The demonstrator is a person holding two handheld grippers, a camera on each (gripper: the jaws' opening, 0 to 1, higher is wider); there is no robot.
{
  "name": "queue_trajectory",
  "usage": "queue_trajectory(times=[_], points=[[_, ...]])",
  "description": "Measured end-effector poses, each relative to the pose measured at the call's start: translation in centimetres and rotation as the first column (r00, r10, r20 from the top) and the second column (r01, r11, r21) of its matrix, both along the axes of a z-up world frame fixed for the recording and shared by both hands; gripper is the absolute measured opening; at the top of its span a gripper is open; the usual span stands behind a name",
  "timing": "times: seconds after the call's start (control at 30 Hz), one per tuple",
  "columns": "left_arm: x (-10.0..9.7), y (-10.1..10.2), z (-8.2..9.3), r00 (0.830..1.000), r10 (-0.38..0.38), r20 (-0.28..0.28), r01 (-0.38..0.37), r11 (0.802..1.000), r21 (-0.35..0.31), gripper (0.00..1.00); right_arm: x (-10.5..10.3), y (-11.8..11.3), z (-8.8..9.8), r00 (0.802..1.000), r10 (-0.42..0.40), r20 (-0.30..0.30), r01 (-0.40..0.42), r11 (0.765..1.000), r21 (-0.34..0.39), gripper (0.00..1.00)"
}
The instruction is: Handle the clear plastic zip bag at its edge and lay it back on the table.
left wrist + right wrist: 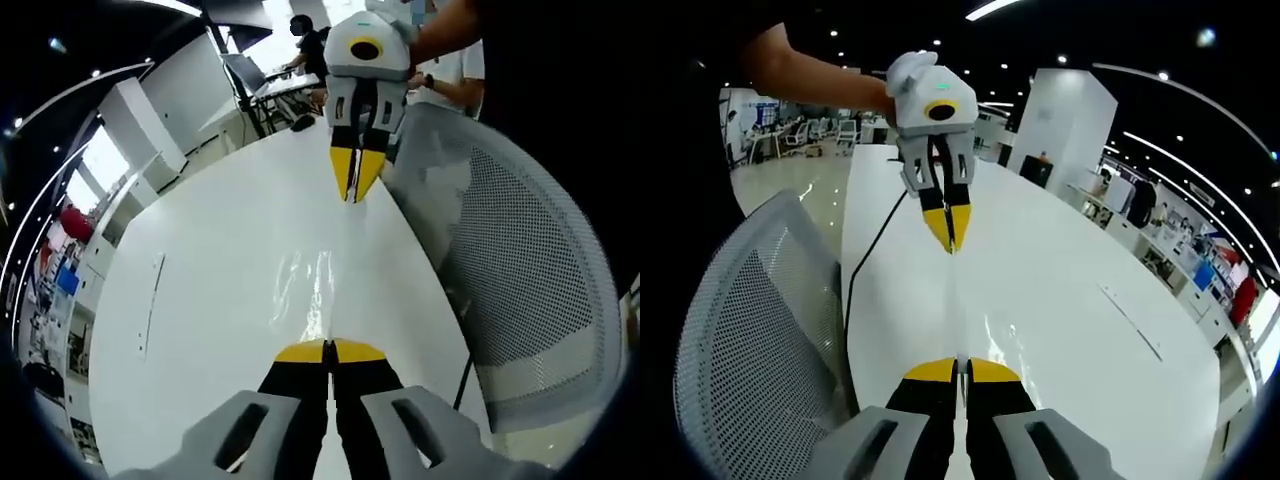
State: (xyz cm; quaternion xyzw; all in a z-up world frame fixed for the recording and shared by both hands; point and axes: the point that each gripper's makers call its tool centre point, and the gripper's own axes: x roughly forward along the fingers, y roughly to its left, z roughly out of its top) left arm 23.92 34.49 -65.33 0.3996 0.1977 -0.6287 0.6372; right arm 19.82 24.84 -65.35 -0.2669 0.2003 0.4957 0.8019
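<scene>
Bag: clear plastic, lying on the white tabletop just ahead of the left tool, seen as glossy wrinkles in the left gripper view. Its near edge runs up to the left tool's yellow tips; whether the edge is pinched between them I cannot tell. In the right gripper view only a faint sheen shows on the tabletop near the right tool, too weak to call as the bag.

Largest down:
- Tabletop: long, white, glossy, with a thin slot line off to one side.
- Mesh chair: grey, pulled up at the tabletop's edge, beside both tools. Also in the right gripper view.
- Black cable: runs along the tabletop edge next to the chair.
- Left tool: jaws together, yellow tips meeting with no visible gap. Seen from the right gripper view it hangs tip-down over the tabletop, jaws closed to a point, held in a person's hand.
- Right tool: jaws likewise together, nothing visibly between them. From the left gripper view it points down at the tabletop's far part, tips closed, well apart from the bag.

Room: open office, dark ceiling with strip and spot lights, white pillar, desks and a few people in the background.
</scene>
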Motion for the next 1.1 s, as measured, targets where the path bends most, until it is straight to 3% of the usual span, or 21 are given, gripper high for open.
queue_trajectory(times=[1.1], points=[[-0.69, 0.33, 0.05, 1.000, 0.009, -0.025, -0.009, 1.000, -0.007, 0.00, -0.24, -0.21, 0.42, 1.000, -0.001, 0.005, 0.001, 1.000, 0.022, 0.00]])
